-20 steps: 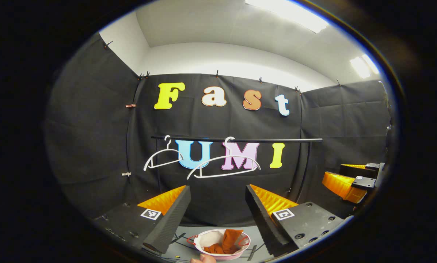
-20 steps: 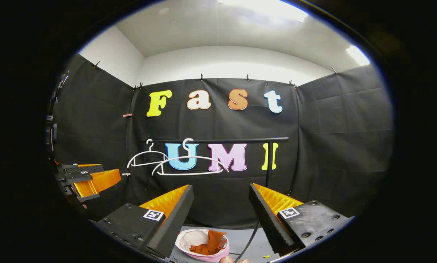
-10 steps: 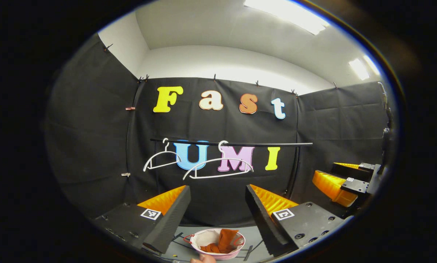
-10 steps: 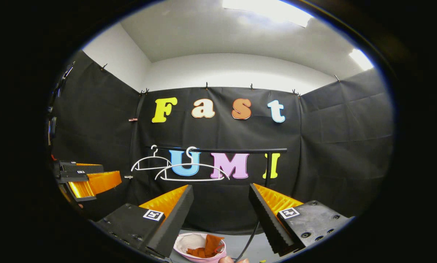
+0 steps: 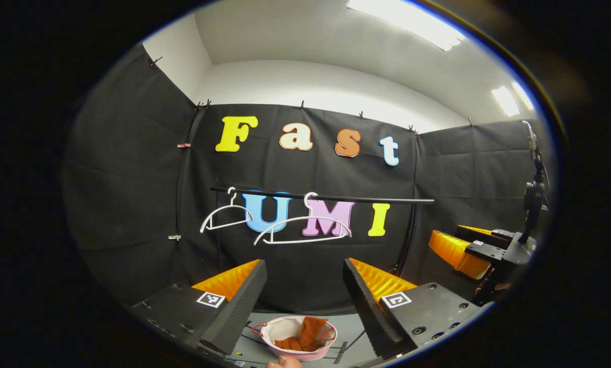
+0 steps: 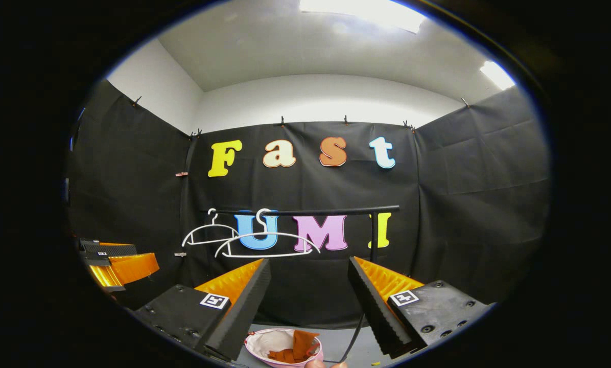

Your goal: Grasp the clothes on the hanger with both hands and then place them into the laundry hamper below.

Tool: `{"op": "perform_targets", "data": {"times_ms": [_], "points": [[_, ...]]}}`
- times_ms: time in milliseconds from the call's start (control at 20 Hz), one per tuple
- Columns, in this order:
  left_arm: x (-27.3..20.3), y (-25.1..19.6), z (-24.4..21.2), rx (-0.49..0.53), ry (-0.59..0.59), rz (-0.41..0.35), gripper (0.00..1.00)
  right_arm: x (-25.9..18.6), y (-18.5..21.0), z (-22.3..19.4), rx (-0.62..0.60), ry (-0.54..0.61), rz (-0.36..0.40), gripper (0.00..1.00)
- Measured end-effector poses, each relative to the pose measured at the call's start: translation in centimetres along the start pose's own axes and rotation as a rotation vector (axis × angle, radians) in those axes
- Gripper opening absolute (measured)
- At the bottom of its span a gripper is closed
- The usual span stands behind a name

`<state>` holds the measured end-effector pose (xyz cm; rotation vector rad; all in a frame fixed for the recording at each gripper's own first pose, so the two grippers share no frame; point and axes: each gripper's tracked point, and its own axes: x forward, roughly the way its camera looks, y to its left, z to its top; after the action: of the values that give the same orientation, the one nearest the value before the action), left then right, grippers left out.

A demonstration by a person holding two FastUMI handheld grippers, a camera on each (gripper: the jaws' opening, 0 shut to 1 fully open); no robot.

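An orange-brown garment (image 5: 305, 335) (image 6: 294, 349) lies crumpled inside a round pink-rimmed hamper (image 5: 272, 327) (image 6: 258, 341) on the floor below. Two bare white hangers (image 5: 301, 230) (image 6: 264, 244) hang from a black rail (image 5: 377, 199) (image 6: 336, 210). My left gripper (image 5: 304, 278) is open, held well back from the rail, nothing between its fingers. My right gripper (image 6: 309, 276) is open too, also empty. The right gripper (image 5: 469, 250) appears at the right edge of the left gripper view; the left gripper (image 6: 116, 260) appears at the left edge of the right gripper view.
The rail's upright post (image 6: 373, 237) stands at its right end. A dark cable (image 6: 351, 337) runs over the grey floor (image 5: 354, 327) near the hamper. A fingertip (image 5: 283, 362) shows at the bottom edge. Black cloth walls close in on three sides.
Both grippers have drawn back from the rail and the hamper, and the hamper looks smaller. Both stay open. The garment has not moved.
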<state>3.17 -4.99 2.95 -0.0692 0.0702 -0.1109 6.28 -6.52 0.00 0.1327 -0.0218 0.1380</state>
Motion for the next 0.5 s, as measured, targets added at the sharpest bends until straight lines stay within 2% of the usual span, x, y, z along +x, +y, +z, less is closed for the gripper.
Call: {"op": "perform_targets", "data": {"times_ms": [500], "points": [[-0.29, -0.03, 0.8, 0.024, -0.018, -0.004, 0.95, -0.19, 0.75, 0.19, -0.004, -0.01, 0.001, 0.99]]}}
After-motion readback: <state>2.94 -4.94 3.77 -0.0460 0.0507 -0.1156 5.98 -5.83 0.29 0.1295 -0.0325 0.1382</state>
